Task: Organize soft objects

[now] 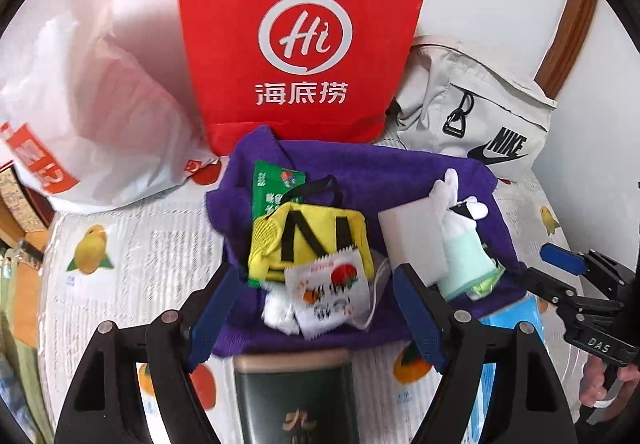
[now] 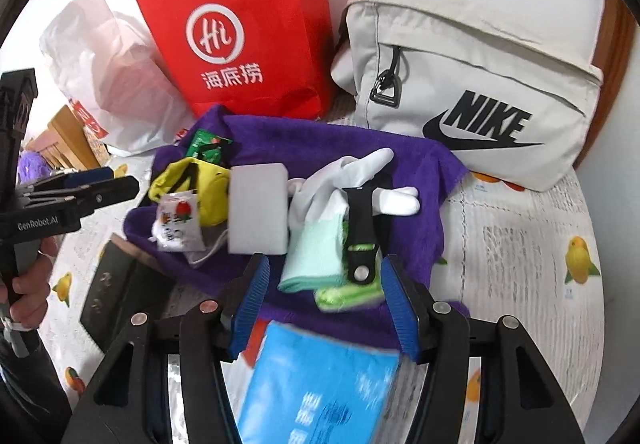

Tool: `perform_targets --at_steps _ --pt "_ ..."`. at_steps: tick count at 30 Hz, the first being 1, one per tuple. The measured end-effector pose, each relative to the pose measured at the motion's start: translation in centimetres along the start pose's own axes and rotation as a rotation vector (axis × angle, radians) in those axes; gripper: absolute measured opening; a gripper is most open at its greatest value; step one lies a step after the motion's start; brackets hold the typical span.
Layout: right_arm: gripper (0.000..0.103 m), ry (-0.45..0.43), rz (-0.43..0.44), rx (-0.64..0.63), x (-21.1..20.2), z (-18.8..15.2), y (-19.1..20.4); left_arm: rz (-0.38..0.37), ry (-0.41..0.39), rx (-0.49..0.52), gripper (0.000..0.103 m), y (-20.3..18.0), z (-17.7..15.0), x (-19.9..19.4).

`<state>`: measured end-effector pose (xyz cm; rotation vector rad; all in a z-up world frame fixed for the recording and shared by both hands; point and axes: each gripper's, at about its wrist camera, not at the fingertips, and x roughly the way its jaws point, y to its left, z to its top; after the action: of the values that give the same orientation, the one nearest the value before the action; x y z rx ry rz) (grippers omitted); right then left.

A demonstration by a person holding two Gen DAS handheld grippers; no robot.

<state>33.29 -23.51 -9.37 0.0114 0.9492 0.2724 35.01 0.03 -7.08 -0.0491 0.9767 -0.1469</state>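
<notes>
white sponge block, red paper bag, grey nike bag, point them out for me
white sponge block (image 2: 259,208), right wrist view, middle of its top face
red paper bag (image 1: 304,36), left wrist view, on the round logo
grey nike bag (image 2: 476,120), right wrist view, on the black lettering

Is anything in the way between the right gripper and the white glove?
Partly. The right gripper is open and hovers just short of the glove. A black strap lies across the glove, and a folded mint cloth lies under the glove's cuff on the gripper's side. Otherwise the way looks clear.
</notes>
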Motion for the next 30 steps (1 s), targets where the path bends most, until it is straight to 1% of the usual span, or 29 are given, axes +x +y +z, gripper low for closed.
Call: perform_targets --at_steps 2,4,5,8,10,12,15,16,19,23,27,30 --pt "0.07 -0.017 -0.003 0.011 -1.3 -0.7 0.4 0.009 -0.009 0.0 0.078 -0.1 -0.8 -1.2" --pt "0.075 -0.043 -0.012 0.028 -2.9 -1.5 0.9 0.007 -0.013 -0.004 0.079 -0.3 -1.8 -2.5" --pt "0.077 -0.049 -0.015 0.035 -3.5 -1.8 1.0 0.007 -0.015 -0.008 0.081 -0.4 -2.2 -3.0" --pt "0.079 -0.061 -0.024 0.053 -5.5 -3.2 1.6 0.01 -0.034 -0.02 0.084 -0.8 -3.8 -5.0" --pt "0.08 -0.071 -0.04 0.05 -7.0 -4.3 2.2 0.006 -0.049 -0.027 0.088 -1.1 -4.9 -6.5" --pt "0.083 -0.082 -0.057 0.049 -8.1 -5.2 2.7 0.005 -0.063 -0.034 0.093 -1.3 -5.9 -7.6" --pt "0.085 -0.099 -0.081 0.048 -9.9 -6.8 3.4 0.018 -0.075 -0.023 0.093 -1.9 -7.6 -9.4" --pt "0.086 -0.105 -0.091 0.051 -10.5 -7.3 3.6 0.023 -0.082 -0.017 0.093 -2.0 -8.2 -10.0" --pt "0.096 -0.118 -0.106 0.074 -12.3 -8.7 3.9 0.032 -0.106 -0.03 0.093 -2.3 -10.0 -11.8" --pt "0.097 -0.14 -0.11 0.108 -14.8 -10.8 4.5 0.027 -0.118 -0.04 0.093 -2.9 -12.4 -13.9" --pt "0.097 -0.156 -0.139 0.104 -16.8 -12.7 5.4 0.087 -0.152 -0.03 0.093 -3.9 -14.6 -16.0" --pt "0.097 -0.18 -0.137 0.097 -18.3 -14.4 6.1 0.1 -0.182 -0.031 0.093 -4.3 -16.3 -17.9"
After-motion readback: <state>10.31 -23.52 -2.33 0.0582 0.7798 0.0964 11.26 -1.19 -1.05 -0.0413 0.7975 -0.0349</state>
